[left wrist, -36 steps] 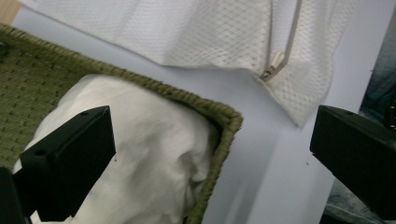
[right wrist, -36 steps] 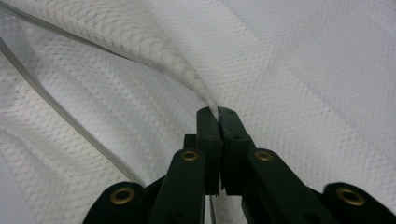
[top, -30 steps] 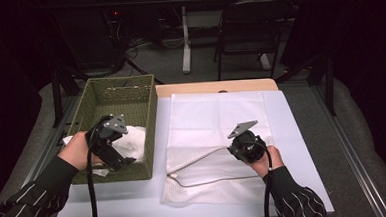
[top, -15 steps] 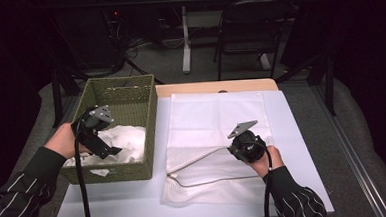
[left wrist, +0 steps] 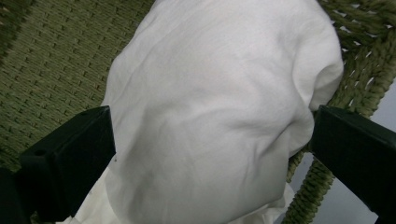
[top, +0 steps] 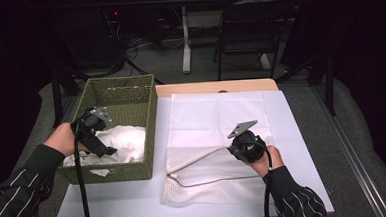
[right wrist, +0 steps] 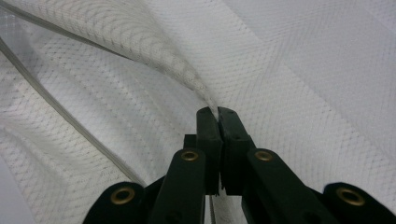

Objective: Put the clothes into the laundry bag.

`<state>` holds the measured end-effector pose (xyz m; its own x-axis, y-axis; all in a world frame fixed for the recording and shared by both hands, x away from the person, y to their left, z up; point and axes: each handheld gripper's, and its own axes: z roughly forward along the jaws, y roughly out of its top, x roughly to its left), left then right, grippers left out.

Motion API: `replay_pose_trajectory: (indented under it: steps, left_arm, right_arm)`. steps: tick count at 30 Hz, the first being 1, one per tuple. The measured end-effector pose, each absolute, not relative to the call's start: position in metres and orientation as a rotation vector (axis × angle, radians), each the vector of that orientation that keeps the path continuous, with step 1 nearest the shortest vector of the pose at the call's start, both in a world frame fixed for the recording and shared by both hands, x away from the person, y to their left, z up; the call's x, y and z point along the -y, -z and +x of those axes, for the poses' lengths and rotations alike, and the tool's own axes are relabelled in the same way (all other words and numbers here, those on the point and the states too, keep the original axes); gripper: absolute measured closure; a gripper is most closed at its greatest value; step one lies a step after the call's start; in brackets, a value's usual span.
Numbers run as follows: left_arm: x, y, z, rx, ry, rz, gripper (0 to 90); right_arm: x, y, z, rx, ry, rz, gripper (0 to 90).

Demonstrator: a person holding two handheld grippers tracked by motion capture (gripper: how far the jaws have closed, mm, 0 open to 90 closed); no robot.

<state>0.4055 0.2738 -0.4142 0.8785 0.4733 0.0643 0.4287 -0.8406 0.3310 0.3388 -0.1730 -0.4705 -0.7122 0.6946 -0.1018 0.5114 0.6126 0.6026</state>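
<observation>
Pinching the rim of the mesh laundry bag [top: 220, 179], the right gripper [right wrist: 217, 114] is clamped on it, apparently lifting the mouth open (for loading, likely); the left gripper [top: 103, 149], jaws wide apart, straddles the white cloth [left wrist: 210, 116] in the woven basket [top: 122, 89], pads not pressing.

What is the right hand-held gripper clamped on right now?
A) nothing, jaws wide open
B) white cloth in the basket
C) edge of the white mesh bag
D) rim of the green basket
C: the right hand-held gripper has its jaws shut on a raised edge of the white mesh bag.
</observation>
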Motion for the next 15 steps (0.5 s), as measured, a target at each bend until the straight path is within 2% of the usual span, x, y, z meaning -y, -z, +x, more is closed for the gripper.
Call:
replay_pose_trajectory:
  steps: [15]
  left_arm:
    - [-0.272, 0.436, 0.416, -0.696, -0.171, 2.796, 0.0]
  right_arm:
    - [0.173, 0.470, 0.339, -2.517, -0.791, 0.968, 88.6]
